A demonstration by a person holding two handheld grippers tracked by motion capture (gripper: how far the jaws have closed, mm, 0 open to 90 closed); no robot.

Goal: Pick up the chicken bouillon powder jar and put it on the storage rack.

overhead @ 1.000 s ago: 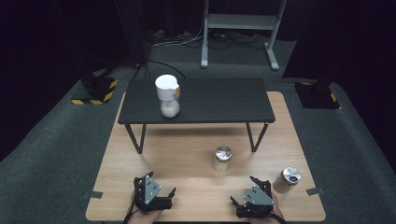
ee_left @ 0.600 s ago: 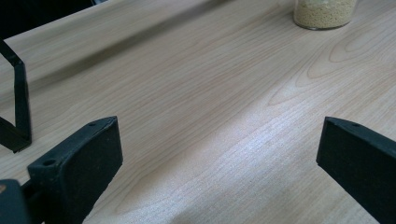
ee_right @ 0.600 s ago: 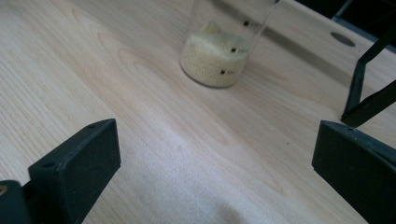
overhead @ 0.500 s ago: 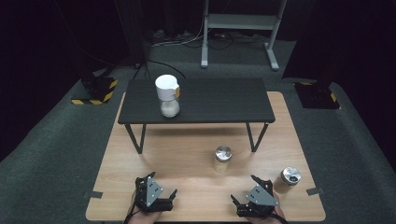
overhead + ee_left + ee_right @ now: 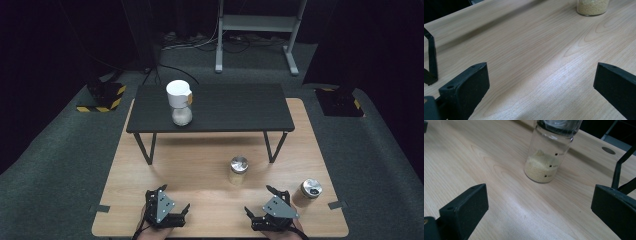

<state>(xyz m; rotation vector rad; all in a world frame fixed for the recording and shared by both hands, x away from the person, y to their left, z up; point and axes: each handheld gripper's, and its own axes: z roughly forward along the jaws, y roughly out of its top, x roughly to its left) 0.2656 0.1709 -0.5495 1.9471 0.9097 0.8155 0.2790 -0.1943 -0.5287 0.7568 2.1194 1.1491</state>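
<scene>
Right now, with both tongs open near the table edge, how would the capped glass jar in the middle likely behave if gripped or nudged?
The capped glass jar looks smooth and round, so it may slip between flat jaws. It stands upright and fairly tall on the wooden table, so a high nudge could tip it and let it roll. Only its bottom holds yellow grains, so it is probably light.

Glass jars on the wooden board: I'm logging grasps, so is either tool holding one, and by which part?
Nothing is held. The left tool and right tool are both open, apart from the centre jar and right jar.
</scene>
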